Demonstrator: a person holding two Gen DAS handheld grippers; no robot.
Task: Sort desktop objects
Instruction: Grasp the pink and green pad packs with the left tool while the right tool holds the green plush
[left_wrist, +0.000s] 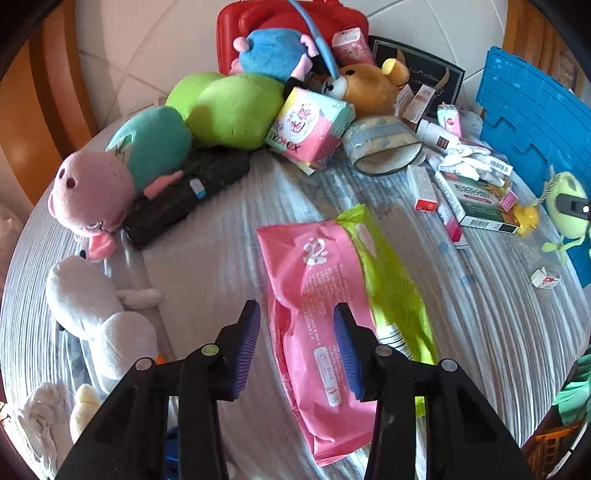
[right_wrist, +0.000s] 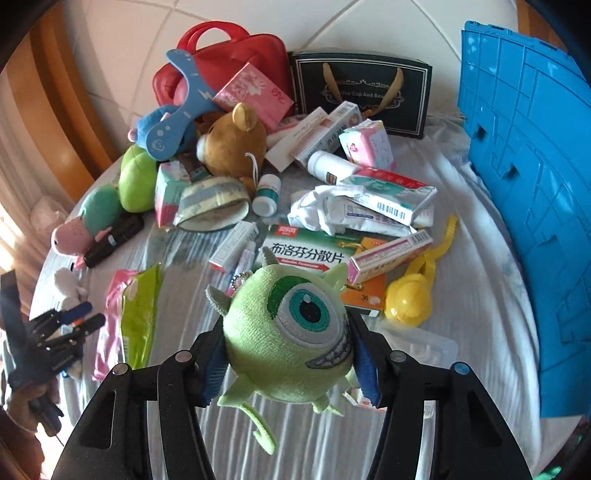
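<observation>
A round table (right_wrist: 461, 229) under a pale ribbed cloth carries the clutter, with a blue crate (right_wrist: 535, 184) standing at its right edge and a red case (right_wrist: 236, 62) at the far side. Nearer lie a pink pig plush (left_wrist: 92, 195), then a pink wipes pack (left_wrist: 321, 295) overlapping a green pack (left_wrist: 391, 280) beside it. The left gripper (left_wrist: 297, 350) hangs over the pink pack, its jaws apart with one blue pad on each side of the pack's left part, not visibly pressing. The right gripper (right_wrist: 291, 354) is clenched on a green one-eyed plush (right_wrist: 288, 332), held above the cloth.
</observation>
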